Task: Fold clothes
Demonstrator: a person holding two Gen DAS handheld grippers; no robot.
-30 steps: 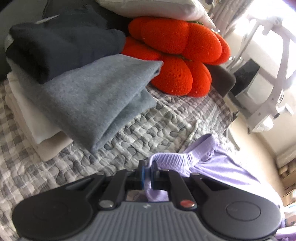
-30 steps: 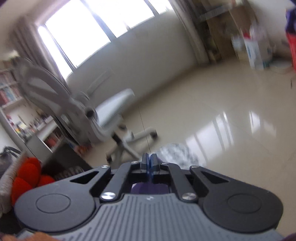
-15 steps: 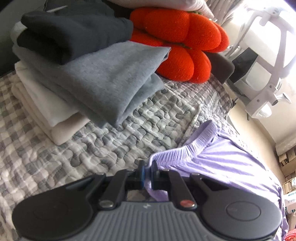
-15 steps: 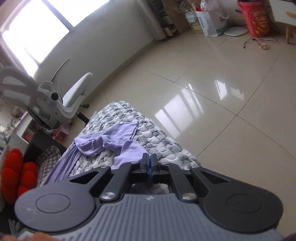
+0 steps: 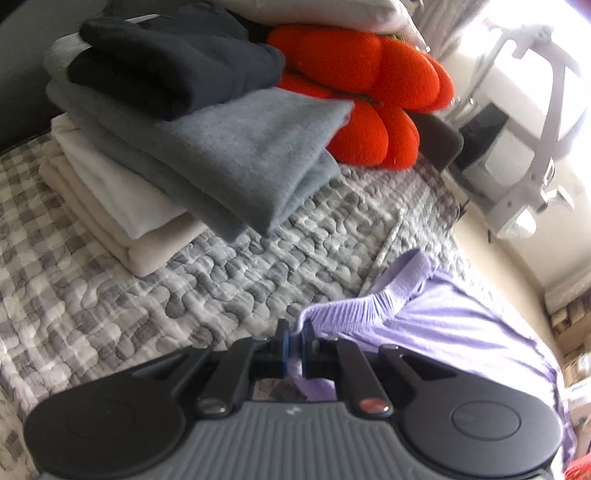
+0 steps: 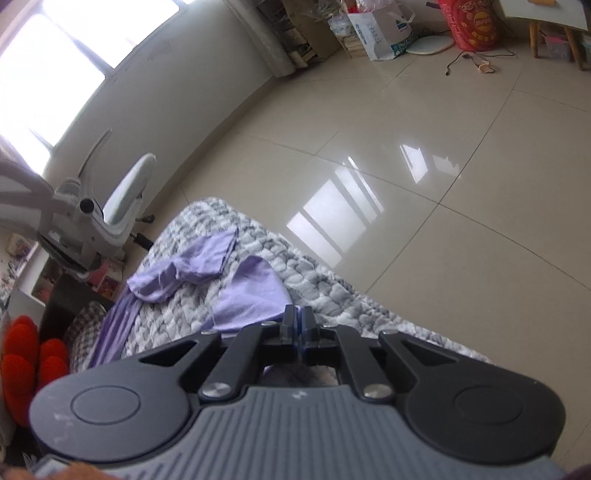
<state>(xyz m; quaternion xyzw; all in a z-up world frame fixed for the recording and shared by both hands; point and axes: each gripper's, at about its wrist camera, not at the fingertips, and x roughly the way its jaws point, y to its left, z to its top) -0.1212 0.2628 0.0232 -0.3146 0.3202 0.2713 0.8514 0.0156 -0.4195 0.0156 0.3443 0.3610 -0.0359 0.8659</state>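
A lilac garment (image 5: pixel 461 332) with a gathered elastic waistband (image 5: pixel 369 302) lies spread on the grey quilted bed (image 5: pixel 184 295). My left gripper (image 5: pixel 293 332) is shut on the near corner of that waistband, low over the quilt. In the right wrist view the garment's far end (image 6: pixel 251 291) lies near the bed's foot, and a second flap (image 6: pixel 199 262) is crumpled beyond it. My right gripper (image 6: pixel 298 321) is shut, with the lilac cloth running up to its fingertips and under them. The pinch itself is mostly hidden.
A stack of folded clothes (image 5: pixel 221 155), dark on grey on cream, sits on the bed ahead of the left gripper, with a red cushion (image 5: pixel 369 92) behind it. A white office chair (image 6: pixel 110 206) stands beside the bed. Glossy tiled floor (image 6: pixel 406 184) lies past the bed's corner (image 6: pixel 332 295), with bags (image 6: pixel 376 29) by the far wall.
The right gripper has swung down from facing the window and chair to just above the bed's foot, with the lilac cloth at its tips. The left gripper edged sideways, still gripping the waistband.
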